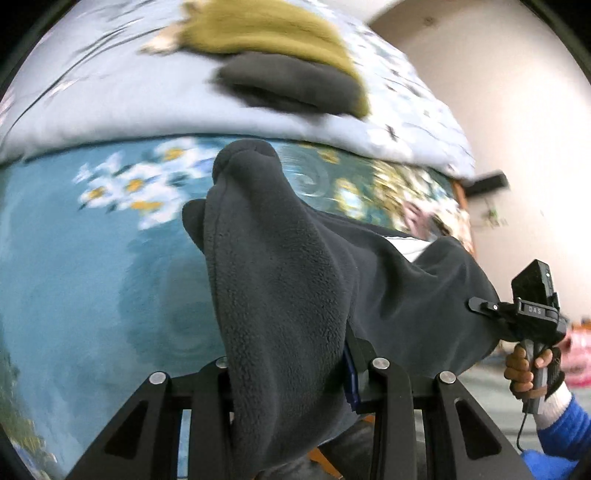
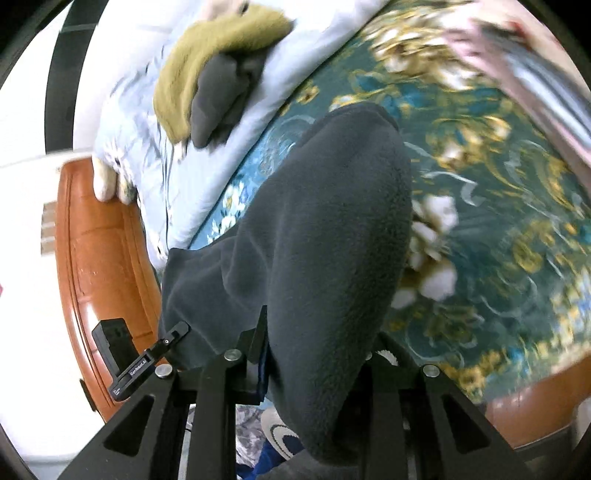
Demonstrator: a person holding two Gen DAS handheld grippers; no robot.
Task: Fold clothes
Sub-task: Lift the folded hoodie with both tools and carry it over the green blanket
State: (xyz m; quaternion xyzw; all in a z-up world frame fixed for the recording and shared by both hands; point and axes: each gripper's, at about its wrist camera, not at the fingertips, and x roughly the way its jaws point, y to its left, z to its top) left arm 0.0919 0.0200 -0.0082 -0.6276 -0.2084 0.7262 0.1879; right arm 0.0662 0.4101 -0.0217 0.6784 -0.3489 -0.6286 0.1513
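**Desk:** What's at the centre of the frame?

**Photographer:** A dark grey fleece garment (image 1: 288, 280), lifted above a bed. In the left wrist view it fills the middle and lower part of the picture, draped over the left gripper (image 1: 295, 373) and running to the right edge, where the right gripper (image 1: 484, 306) grips its far end. In the right wrist view the same fleece (image 2: 325, 251) rises from the bottom centre up to the middle, with the left gripper (image 2: 177, 330) biting a corner at the lower left.

**Desk:** And the jaws?

**Photographer:** Both pairs are pressed together on the fleece. The cloth bunches between each gripper's fingers and hides the tips in each gripper's own camera.

**Desk:** Who's holding them?

**Photographer:** A hand (image 1: 524, 369) wraps the right gripper's handle at the lower right of the left wrist view, with a white cuff and a blue sleeve (image 1: 565, 428) behind it.

**Desk:** What's around it?

**Photographer:** Below the fleece, a teal bedspread (image 1: 92, 266) with white and gold flowers, blurred. Across the top of the left wrist view lies a pale blue quilt (image 1: 110, 107); on it sit an olive-green garment (image 1: 266, 26) and, touching it, a folded dark grey piece (image 1: 291, 85). In the right wrist view those two are at the upper left, and a brown wooden bed frame (image 2: 99, 251) curves down the left side.
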